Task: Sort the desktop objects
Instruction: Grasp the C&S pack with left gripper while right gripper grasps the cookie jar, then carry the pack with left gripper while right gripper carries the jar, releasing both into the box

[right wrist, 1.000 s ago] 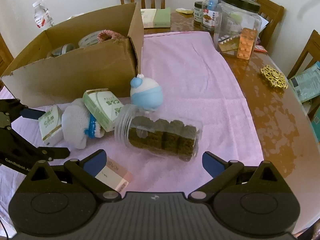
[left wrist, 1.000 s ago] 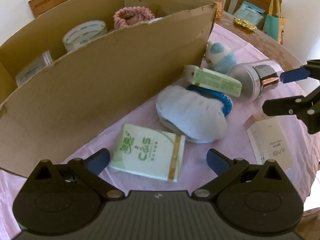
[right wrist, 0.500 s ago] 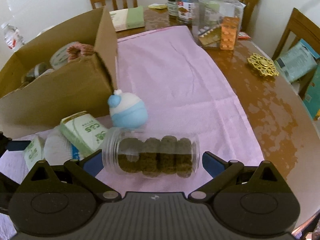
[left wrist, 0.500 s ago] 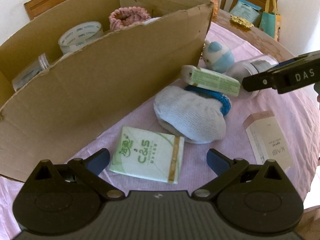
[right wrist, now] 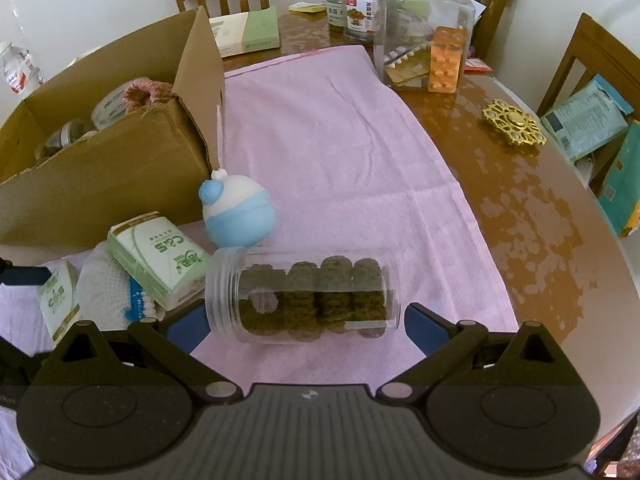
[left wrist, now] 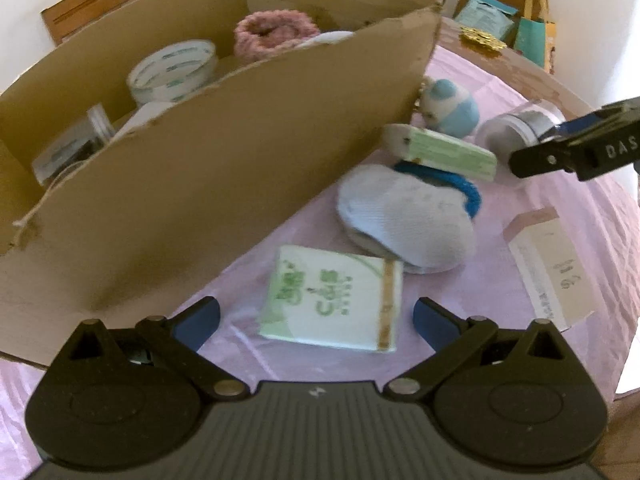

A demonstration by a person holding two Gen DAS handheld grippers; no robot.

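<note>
Lying crosswise between open jaws: jar (right wrist: 302,296)

Loose things still out on my pink cloth, cardboard box (right wrist: 120,168) beside them.

In front of me a clear jar of brown biscuits (right wrist: 304,296) lies on its side. Just behind it sits a blue-and-white round toy (right wrist: 238,210). One green tissue pack (right wrist: 160,256) leans on a white sock with blue cuff (left wrist: 408,220); another tissue pack (left wrist: 332,300) lies flat nearby, a pale slim carton (left wrist: 552,268) well apart. The box holds a tape roll (left wrist: 172,68) and pink knit ring (left wrist: 276,34).
</note>
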